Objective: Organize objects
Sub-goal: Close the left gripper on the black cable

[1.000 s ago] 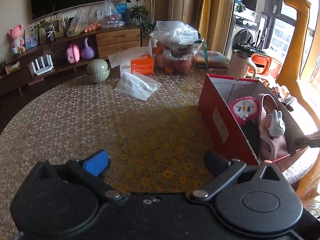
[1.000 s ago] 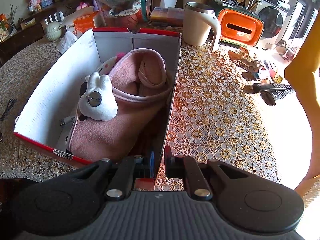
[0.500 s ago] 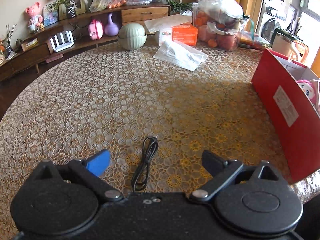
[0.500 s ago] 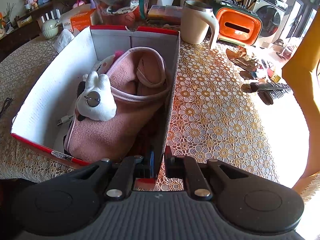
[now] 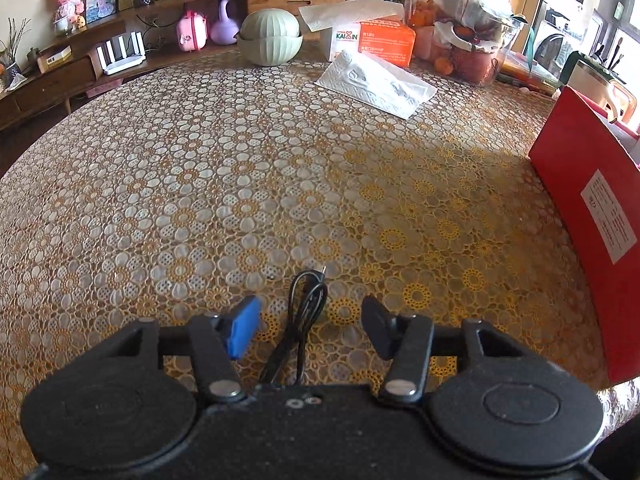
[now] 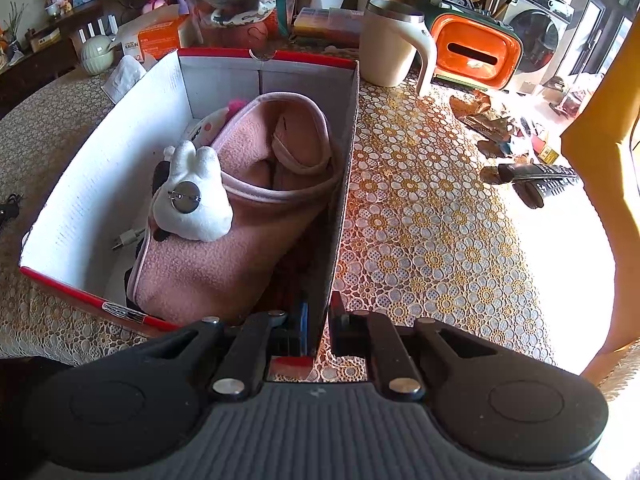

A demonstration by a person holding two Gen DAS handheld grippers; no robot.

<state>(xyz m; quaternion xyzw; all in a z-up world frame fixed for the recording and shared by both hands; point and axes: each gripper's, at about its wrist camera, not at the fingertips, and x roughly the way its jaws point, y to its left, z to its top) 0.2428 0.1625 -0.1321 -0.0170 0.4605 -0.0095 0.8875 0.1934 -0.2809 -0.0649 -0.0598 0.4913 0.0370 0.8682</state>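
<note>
Left hand-held gripper [image 5: 310, 326] has been closing around the cable [image 5: 304, 312] on the desk [image 5: 200, 184], pads not touching yet. Right hand-held gripper [image 6: 318, 326] pinches the box [image 6: 344, 184] wall, probably steadying it so the cable drops in.

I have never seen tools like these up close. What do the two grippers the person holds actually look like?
Both are matte black plastic. Each has two round discs at the base, angled link bars with silver rivets, and two stubby fingers. The left gripper has one bright blue pad and one black. The right gripper has a grey ribbed body.
</note>
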